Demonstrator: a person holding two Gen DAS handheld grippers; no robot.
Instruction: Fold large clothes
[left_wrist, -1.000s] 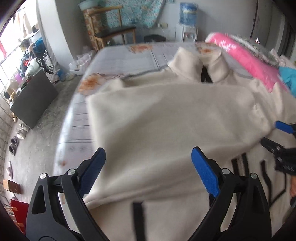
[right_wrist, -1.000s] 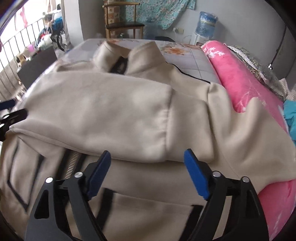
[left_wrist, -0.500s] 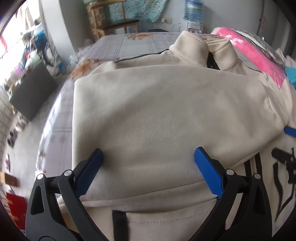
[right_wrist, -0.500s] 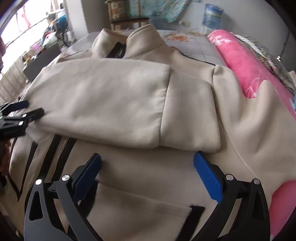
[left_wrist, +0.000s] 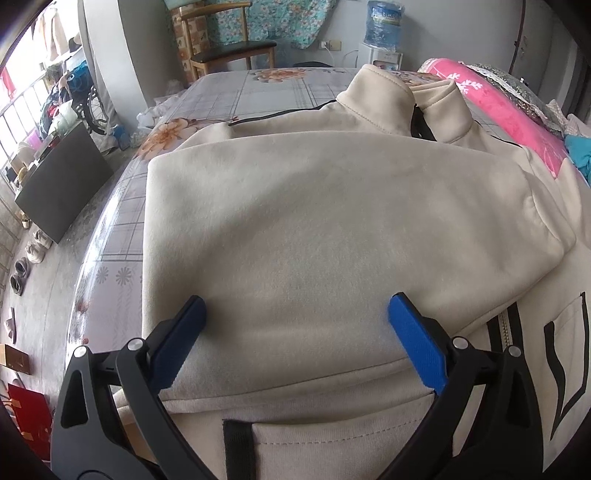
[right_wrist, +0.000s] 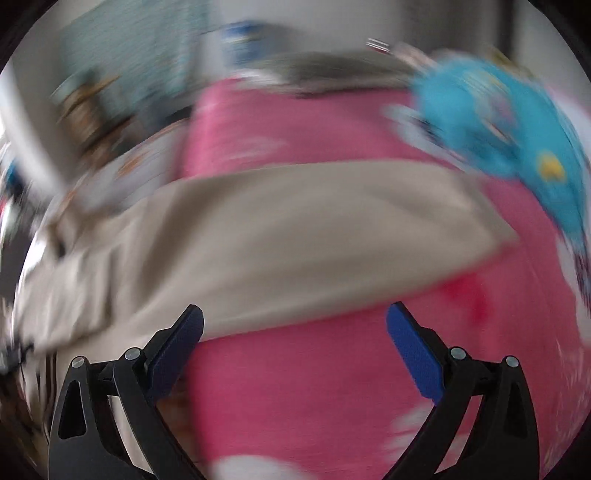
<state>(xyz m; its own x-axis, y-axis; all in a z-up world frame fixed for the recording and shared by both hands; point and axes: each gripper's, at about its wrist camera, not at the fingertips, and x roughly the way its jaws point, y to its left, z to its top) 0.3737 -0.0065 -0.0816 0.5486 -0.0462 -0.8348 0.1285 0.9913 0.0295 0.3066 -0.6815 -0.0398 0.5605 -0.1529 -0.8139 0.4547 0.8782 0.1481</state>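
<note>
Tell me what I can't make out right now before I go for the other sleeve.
- Right wrist view: motion blur; the sleeve's cuff end on the pink blanket is unclear.
- Left wrist view: the folded sleeve covers the jacket's front; the frame's edge cuts the hem.
- The right gripper is out of the left view.

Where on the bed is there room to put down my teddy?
The bare flowered bedsheet beyond the cream zip-up jacket, toward the wooden chair, is free. A thin strip of sheet also runs along the jacket's left edge. The right side is crowded: the pink blanket and blue clothes pile there.
</note>
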